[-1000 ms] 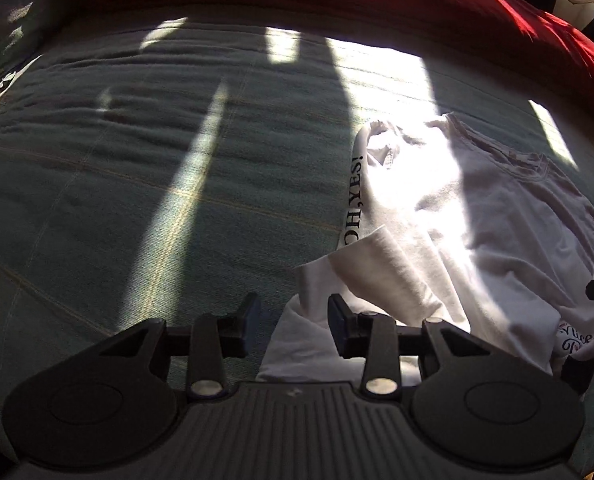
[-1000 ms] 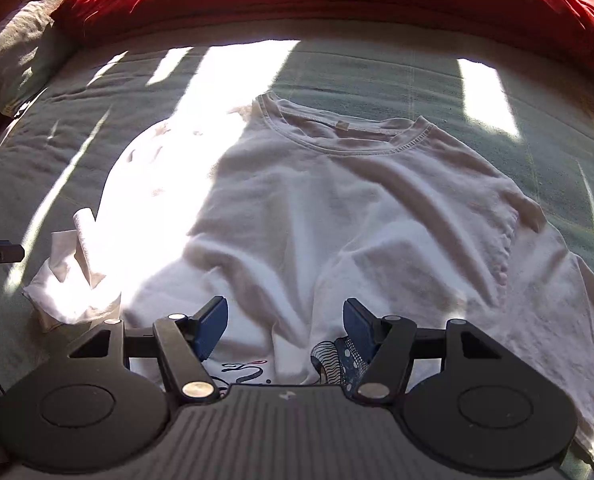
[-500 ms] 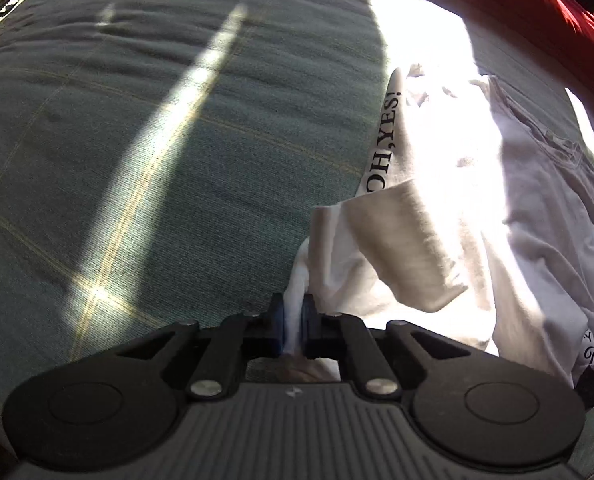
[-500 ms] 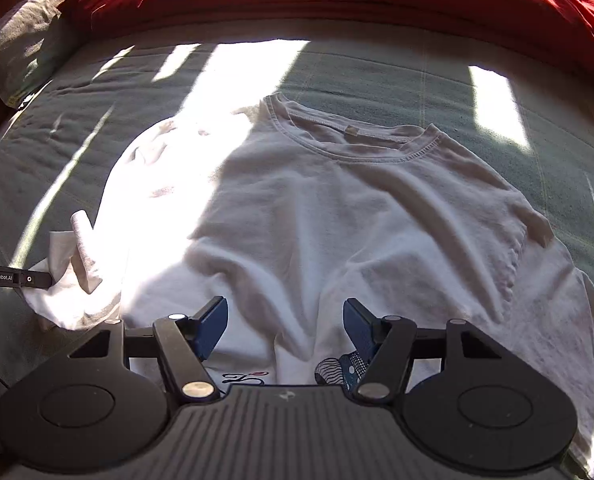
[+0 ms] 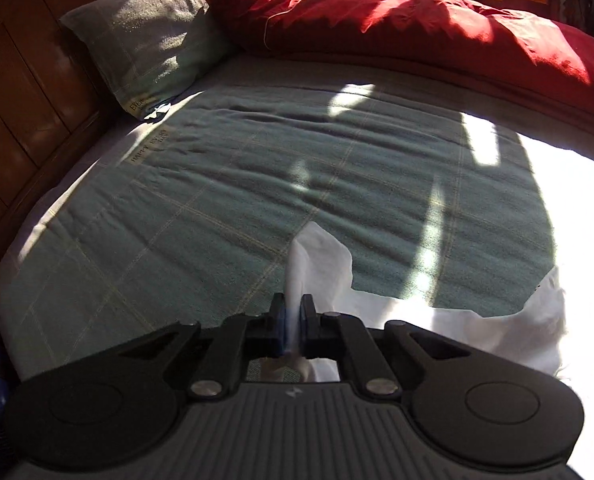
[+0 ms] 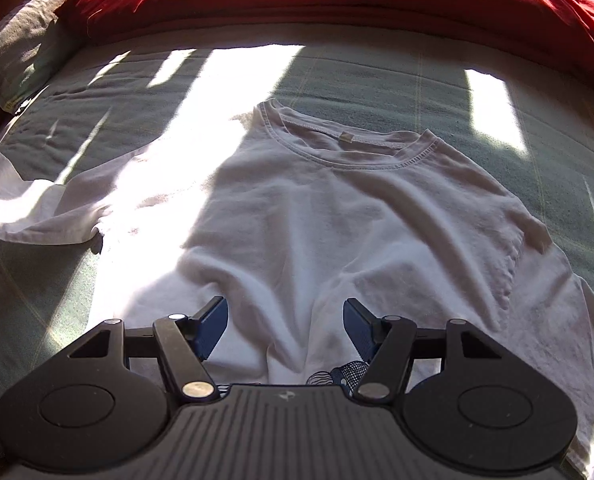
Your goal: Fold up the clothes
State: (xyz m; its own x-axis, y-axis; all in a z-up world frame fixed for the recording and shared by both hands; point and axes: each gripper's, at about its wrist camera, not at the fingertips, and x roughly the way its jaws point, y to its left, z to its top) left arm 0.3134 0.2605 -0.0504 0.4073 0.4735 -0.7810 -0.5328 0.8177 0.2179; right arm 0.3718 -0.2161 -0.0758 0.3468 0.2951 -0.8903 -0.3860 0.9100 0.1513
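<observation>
Item: one white T-shirt (image 6: 337, 216), lying flat on the bed (image 6: 377, 76) with its collar (image 6: 349, 148) toward the far side and its lower hem, showing a dark print, toward you. Handling, as you should judge it: light, limp cotton with no stiffness at all; it will drape, crease and drag whatever lies next to the held part, and thin edges may slip from smooth pads unless you pinch a doubled hem or seam. Best holds: sleeve ends, shoulder seams, hem corners. Your left gripper (image 5: 293, 320) is clamped on the sleeve (image 5: 317, 264), a narrow white tongue of cloth standing up between the pads, with the rest trailing off to the right. Your right gripper (image 6: 285, 328) stands with its jaws apart above the lower body of the shirt, pressing on nothing; cloth lies under the gap, not in it. Surface: a green quilted bedspread (image 5: 217, 208), soft and slightly rumpled, so expect cloth to catch on it. Room: a red duvet (image 5: 417, 28) bunched along the far edge, a grey-green pillow (image 5: 153, 36) beside a wooden headboard (image 5: 25, 80), and hard sun patches that wash out parts of the shirt.
</observation>
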